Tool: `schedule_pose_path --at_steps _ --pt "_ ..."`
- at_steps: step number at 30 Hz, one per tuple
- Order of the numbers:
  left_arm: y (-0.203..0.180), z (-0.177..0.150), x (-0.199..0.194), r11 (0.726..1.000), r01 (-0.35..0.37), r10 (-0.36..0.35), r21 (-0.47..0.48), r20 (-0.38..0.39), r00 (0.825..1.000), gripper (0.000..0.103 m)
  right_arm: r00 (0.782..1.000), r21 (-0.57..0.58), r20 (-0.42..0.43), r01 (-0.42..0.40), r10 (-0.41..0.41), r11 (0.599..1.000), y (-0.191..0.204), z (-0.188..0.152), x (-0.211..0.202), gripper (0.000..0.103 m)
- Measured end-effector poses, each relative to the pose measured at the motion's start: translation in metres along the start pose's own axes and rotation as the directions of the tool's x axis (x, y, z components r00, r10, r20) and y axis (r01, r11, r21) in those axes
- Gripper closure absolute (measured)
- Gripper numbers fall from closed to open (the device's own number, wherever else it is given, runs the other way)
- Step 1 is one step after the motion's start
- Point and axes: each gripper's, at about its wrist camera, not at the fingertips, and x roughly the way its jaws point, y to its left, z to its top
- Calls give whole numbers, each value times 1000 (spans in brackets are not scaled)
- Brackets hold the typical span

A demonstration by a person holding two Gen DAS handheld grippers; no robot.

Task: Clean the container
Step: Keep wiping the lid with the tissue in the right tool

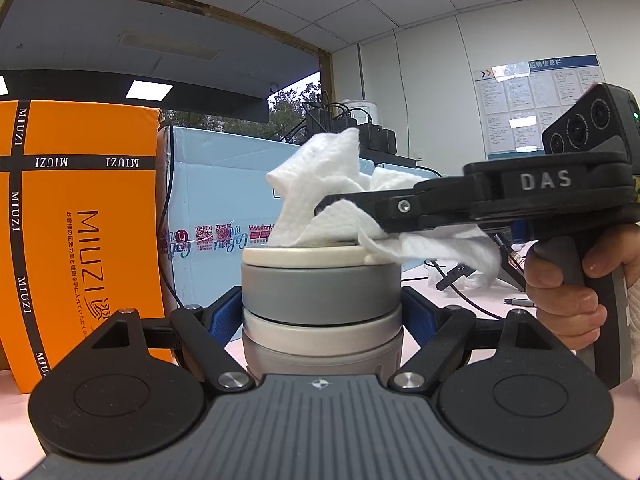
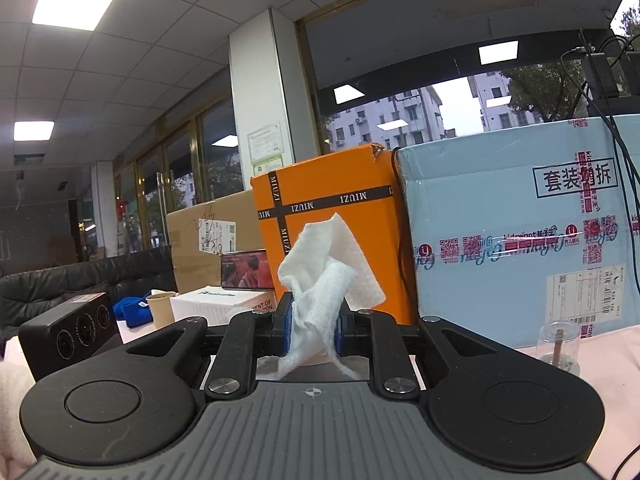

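A grey round container (image 1: 320,304) with a cream rim stands upright on the pale table. My left gripper (image 1: 320,312) is shut on its sides, blue pads against the wall. My right gripper (image 1: 336,210) reaches in from the right above the container's mouth, shut on a white cloth (image 1: 320,192) that hangs down onto the rim. In the right wrist view the same cloth (image 2: 324,280) is pinched between the blue pads of the right gripper (image 2: 314,320), and a bit of the container shows just below it.
An orange MIUZI box (image 1: 80,220) and a light blue carton (image 1: 216,200) stand close behind the container. Cables and a pen (image 1: 518,302) lie on the table at the right. A clear small jar (image 2: 558,346), a paper cup (image 2: 160,308) and a black camera unit (image 2: 68,336) are nearby.
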Motion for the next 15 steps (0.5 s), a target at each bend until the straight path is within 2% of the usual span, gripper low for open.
schedule_pose_path --at_steps 5,8,15 --pt "0 0 -1 1000 -1 1 -1 0 1000 23 998 -11 2 -68 68 998 7 -3 1 87" --pt "0 0 -1 1000 -3 3 -6 -1 1000 23 998 -9 8 -64 64 998 10 -5 4 87" --pt "-1 0 0 1000 -1 1 3 0 1000 23 1000 -3 10 24 -24 1000 4 -2 4 87"
